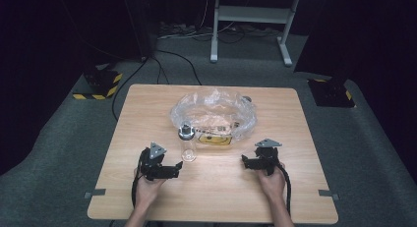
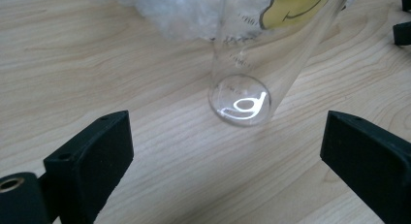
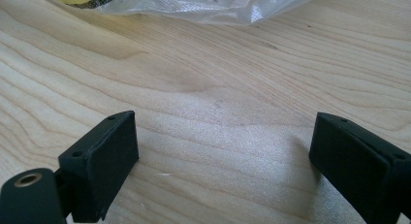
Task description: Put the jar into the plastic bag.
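A clear glass cylinder with printed measuring marks and a metal cap [image 1: 187, 143] stands upright on the light wooden worktop [image 1: 147, 109], just in front of a crumpled clear plastic bag with a yellow smiley label [image 1: 215, 114]. The left gripper [image 1: 180, 171] lies on the worktop close to the cylinder's near side, its jaws spread wide with nothing between them; in the left gripper view the cylinder's round base [image 2: 240, 100] sits ahead of the gap, untouched. The right gripper [image 1: 243, 161] rests well to the right of the cylinder, near the bag's front edge [image 3: 203, 6], its jaws likewise spread apart over bare wood.
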`<state>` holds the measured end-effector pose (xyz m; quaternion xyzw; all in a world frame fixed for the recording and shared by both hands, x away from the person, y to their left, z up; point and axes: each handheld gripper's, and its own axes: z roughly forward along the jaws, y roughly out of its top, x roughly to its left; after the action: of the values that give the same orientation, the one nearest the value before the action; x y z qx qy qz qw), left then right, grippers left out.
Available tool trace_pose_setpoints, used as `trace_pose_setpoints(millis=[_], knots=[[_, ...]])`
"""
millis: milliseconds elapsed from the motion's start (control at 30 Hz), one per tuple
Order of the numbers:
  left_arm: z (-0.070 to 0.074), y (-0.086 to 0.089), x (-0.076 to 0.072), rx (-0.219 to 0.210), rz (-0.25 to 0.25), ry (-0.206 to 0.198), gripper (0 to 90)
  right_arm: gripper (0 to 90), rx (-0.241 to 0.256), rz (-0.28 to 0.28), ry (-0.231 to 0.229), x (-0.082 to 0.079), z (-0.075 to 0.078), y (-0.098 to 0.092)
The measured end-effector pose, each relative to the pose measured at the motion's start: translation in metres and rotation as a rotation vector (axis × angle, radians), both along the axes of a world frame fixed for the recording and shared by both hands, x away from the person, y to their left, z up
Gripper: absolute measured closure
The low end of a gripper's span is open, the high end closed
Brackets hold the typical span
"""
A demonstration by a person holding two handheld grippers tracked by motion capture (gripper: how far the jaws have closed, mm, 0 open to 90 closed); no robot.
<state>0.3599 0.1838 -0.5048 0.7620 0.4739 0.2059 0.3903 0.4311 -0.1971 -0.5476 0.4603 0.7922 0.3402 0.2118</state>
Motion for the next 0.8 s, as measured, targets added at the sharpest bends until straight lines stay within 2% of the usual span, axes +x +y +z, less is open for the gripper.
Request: trace_pose_setpoints(millis=[233,600,800], knots=[[0.005,-0.012,0.009,-0.039,-0.016,-0.011,7.9,10.1,0.000,0.000,0.000,0.000,0.000,0.000],[0.010,-0.029,0.024,-0.033,-0.032,-0.034,10.4,10.1,0.000,0.001,-0.001,0.000,0.000,0.000],[0.013,-0.036,0.031,-0.058,-0.030,-0.058,13.8,10.1,0.000,0.001,-0.001,0.000,0.000,0.000]])
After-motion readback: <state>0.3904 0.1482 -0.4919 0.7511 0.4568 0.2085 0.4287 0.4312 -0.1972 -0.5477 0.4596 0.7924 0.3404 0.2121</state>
